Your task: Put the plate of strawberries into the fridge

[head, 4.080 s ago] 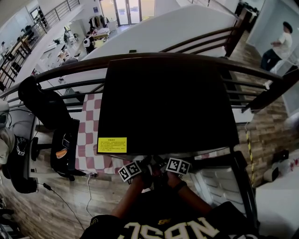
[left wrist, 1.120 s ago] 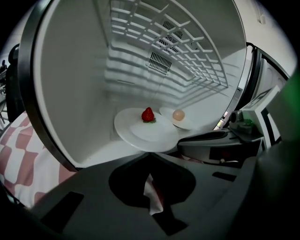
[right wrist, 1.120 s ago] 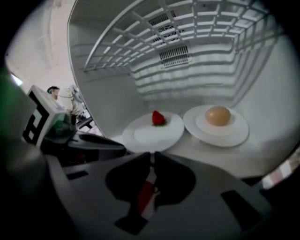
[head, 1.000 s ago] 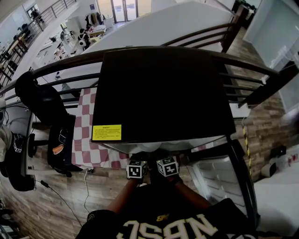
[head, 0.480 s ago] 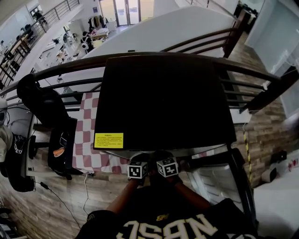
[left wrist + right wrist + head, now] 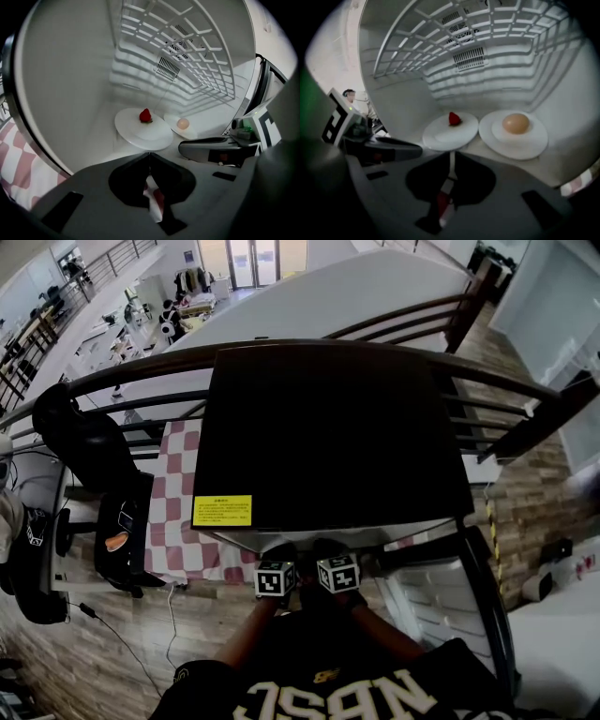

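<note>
The white plate (image 6: 445,136) with one red strawberry (image 6: 454,118) sits on the floor of the open fridge (image 6: 328,427). My right gripper (image 6: 451,153) is shut on the plate's near rim, with only a thin slit between its jaws. The left gripper view shows the same plate (image 6: 140,133) and strawberry (image 6: 146,115). My left gripper (image 6: 149,153) is shut and empty, just short of the plate's front edge. The right gripper (image 6: 182,146) reaches in beside it. In the head view only the two marker cubes (image 6: 272,578) (image 6: 338,574) show at the fridge mouth.
A second white plate (image 6: 534,140) with an egg (image 6: 516,123) lies right of the strawberry plate. A white wire shelf (image 6: 464,28) spans the fridge above. The fridge door (image 6: 450,606) stands open to the right. A checked cloth (image 6: 178,512) and a dark railing (image 6: 141,371) are to the left.
The marker cubes stand closer together than four seconds ago. Over the last second both grippers have stayed almost still at the fridge mouth.
</note>
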Motion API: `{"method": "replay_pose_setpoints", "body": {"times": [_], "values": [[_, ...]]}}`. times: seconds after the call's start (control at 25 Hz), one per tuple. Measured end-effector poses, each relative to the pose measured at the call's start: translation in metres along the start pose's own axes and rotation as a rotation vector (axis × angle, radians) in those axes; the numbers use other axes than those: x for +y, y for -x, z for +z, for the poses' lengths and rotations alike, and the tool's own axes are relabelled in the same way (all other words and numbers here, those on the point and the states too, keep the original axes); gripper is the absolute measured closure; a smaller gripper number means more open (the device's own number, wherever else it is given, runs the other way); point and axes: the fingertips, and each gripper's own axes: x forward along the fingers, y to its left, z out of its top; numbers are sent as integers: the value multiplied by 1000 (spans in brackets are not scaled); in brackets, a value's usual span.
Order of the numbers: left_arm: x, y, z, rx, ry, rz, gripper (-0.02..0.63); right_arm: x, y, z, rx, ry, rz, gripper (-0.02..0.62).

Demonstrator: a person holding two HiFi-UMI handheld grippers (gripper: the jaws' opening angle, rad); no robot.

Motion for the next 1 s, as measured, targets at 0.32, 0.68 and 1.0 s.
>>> {"method": "replay_pose_setpoints", "body": {"times": [0.32, 0.68, 1.0], "values": [[-21, 27, -7, -32, -97, -62, 588, 12, 29, -9, -43, -53, -24, 549], [-40, 83, -2, -122, -110, -119, 588, 46, 90, -4, -196, -94, -27, 558], [-58, 155, 24, -284, -128, -151, 588, 70, 156, 26, -370, -116, -21, 572]]}}
